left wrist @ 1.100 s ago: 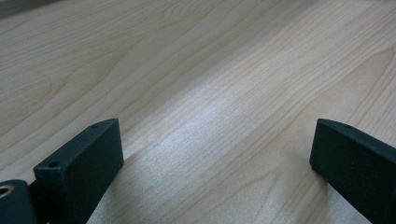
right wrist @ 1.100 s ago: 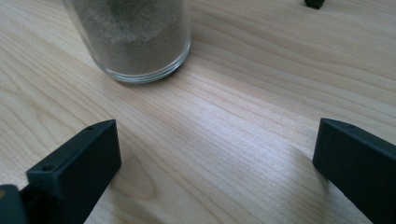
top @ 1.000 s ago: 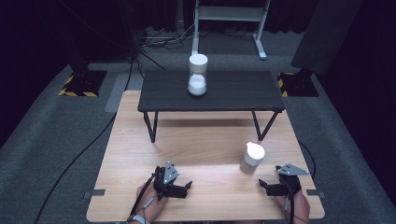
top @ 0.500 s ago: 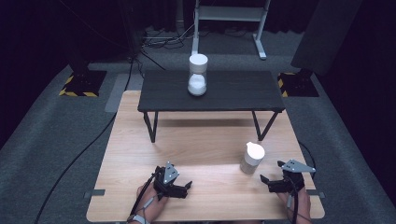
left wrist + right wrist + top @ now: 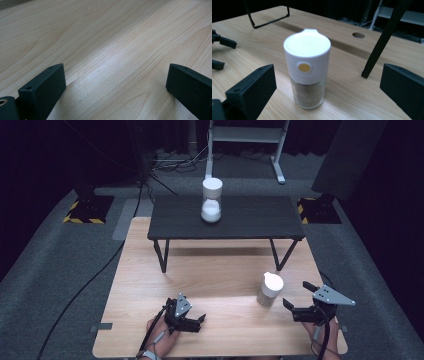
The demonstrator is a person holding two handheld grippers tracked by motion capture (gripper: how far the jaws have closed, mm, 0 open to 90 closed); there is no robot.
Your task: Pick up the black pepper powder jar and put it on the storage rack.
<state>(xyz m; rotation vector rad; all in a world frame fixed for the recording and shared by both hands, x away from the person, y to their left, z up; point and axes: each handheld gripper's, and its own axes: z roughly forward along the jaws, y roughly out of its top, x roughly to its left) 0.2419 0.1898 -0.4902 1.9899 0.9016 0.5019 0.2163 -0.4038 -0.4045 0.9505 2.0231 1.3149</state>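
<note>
The jar (image 5: 307,72) stands upright on the bench (image 5: 220,280), just ahead of the right tool (image 5: 300,301), jaws apart. The left tool (image 5: 200,321), also apart, sits farther off.

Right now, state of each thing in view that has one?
Spice jar: upright on the wooden table, white lid closed, not gripped.
Right gripper: open, aimed at the jar, not touching it.
Left gripper: open, empty, low over the table.
Hourglass: upright on the black side table.
</note>
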